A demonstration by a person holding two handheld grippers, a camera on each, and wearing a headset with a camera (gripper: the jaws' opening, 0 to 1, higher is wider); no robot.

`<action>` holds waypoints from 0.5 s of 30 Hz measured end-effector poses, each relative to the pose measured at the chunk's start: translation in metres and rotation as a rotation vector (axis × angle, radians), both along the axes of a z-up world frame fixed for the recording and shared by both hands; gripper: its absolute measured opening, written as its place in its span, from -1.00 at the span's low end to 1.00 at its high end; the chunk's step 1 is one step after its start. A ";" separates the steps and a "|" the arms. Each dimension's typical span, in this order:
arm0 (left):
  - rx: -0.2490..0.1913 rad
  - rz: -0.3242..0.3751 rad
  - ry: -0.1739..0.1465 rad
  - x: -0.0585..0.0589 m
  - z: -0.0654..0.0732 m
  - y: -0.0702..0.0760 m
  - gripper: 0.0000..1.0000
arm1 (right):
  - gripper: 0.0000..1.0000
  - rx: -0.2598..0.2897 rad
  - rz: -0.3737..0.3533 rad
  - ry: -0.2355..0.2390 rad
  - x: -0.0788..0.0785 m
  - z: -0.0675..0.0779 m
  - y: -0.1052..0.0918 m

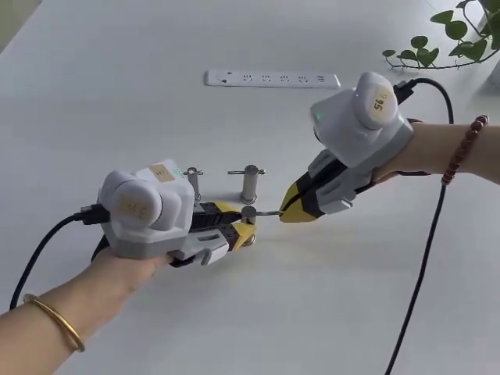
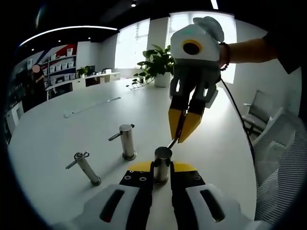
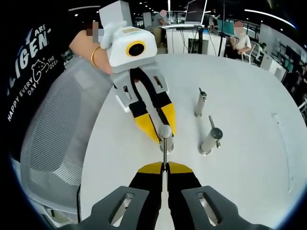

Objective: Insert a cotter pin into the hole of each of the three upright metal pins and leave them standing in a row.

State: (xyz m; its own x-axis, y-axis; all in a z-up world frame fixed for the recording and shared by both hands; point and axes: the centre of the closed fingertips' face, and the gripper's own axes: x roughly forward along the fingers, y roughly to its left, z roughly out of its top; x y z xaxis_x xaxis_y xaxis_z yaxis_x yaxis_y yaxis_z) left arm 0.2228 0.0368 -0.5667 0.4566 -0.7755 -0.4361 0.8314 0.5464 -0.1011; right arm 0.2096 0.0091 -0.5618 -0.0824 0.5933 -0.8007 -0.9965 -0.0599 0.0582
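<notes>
Roughly mid-table, your left gripper (image 1: 241,233) had its jaws closed around the lower shaft of the near pin (image 1: 248,212), holding it upright on the table (image 1: 117,101). Your right gripper (image 1: 292,208) came in from the opposite side, jaws pinched nearly together on the tail of a cotter (image 1: 268,212) held level.

Head view: the cotter's free end met the near pin just under its head. Whether it had entered the hole, I could not tell.

Right gripper view: the cotter (image 3: 164,154) ran straight out from between your jaws to the near pin (image 3: 165,133), in line with it. The left gripper's yellow tips sat either side of the pin behind it.

Left gripper view: the pin's flat round top stood between your own tips, with the cotter (image 2: 172,142) touching its right edge, slanting down from the right gripper (image 2: 184,128) above. The hole itself was hidden.

The middle pin (image 1: 250,184) and the far pin (image 1: 194,182) stood upright behind, well apart from both grippers, in a row running leftward. Each carried a cotter through its head; the left gripper view showed a looped end on the far pin's.

A strip (image 1: 272,79) lay farther back; a plant (image 1: 457,35) was at the table's far right.
</notes>
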 end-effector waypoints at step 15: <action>-0.010 0.024 0.047 0.001 -0.010 0.003 -0.77 | -1.00 -0.006 0.024 -0.024 0.002 -0.003 0.013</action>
